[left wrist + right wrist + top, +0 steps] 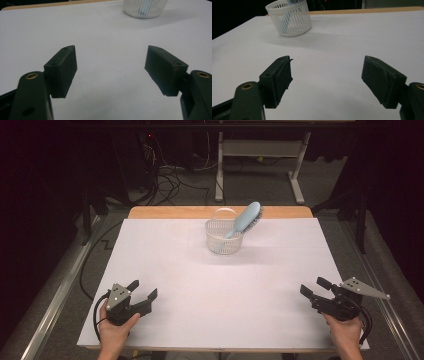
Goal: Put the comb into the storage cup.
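Resting in a white slotted basket [224, 239] at the upper centre of the high view, a light blue hairbrush [246, 219] is seen with its head leaning out over the rim. The left gripper [145, 292] at lower left and the right gripper [314, 287] at lower right are held wide open, with nothing between the jaws. The brush is best approached by its exposed head, while the basket is steadied.

High cam looks down/fwd; both tongs cams low, sharing basket [224, 236].
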